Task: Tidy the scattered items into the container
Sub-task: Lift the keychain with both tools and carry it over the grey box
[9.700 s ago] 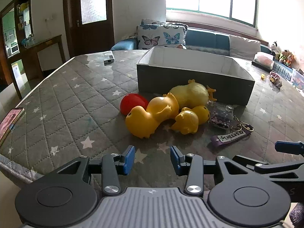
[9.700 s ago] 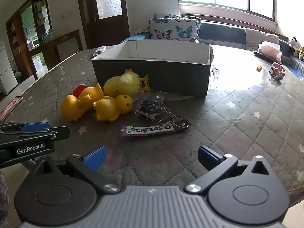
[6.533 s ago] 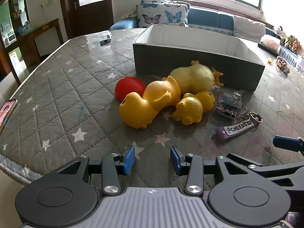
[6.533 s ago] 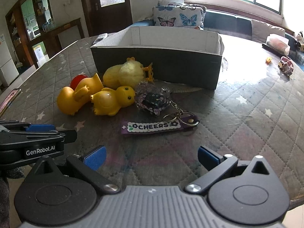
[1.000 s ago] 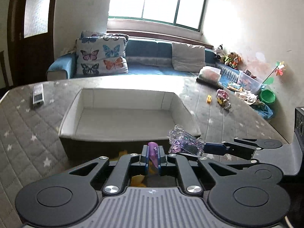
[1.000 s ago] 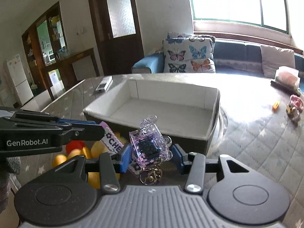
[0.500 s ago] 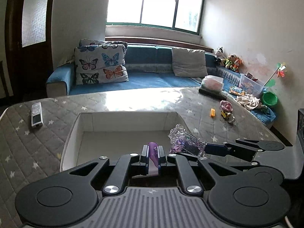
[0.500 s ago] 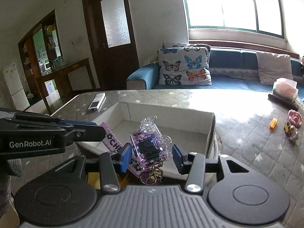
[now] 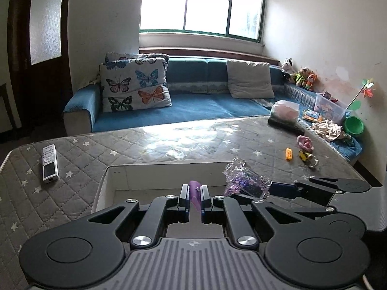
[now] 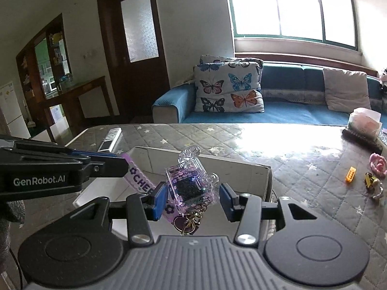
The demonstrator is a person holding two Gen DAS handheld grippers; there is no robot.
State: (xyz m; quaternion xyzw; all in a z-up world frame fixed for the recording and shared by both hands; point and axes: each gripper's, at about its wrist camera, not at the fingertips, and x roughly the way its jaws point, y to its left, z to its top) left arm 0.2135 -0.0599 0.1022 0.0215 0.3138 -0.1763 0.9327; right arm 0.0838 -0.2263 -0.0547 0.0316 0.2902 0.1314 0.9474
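My left gripper (image 9: 194, 197) is shut on the purple "CHEERS" strap (image 9: 194, 193), which sticks up between its pads. The strap (image 10: 137, 181) runs across to a key ring (image 10: 186, 222) in the right wrist view. On that ring hangs a clear glittery purple charm (image 10: 191, 183), and my right gripper (image 10: 193, 195) is shut on it. Both grippers hold the keychain in the air above the open grey box (image 9: 169, 169), whose white inside (image 10: 241, 169) shows below them. The charm (image 9: 244, 181) appears just right of the left gripper. The box floor under the grippers is hidden.
A white remote (image 9: 49, 164) lies on the star-quilted table left of the box. Small toys, an orange brick (image 9: 289, 153) and a pink piece (image 9: 304, 142), sit at the right. A bag (image 9: 284, 112) stands near the far right edge. A blue sofa is behind.
Both grippers have moved forward and a little up with the keychain, from the box's near wall to over its inside. The yellow toys below have dropped out of view.
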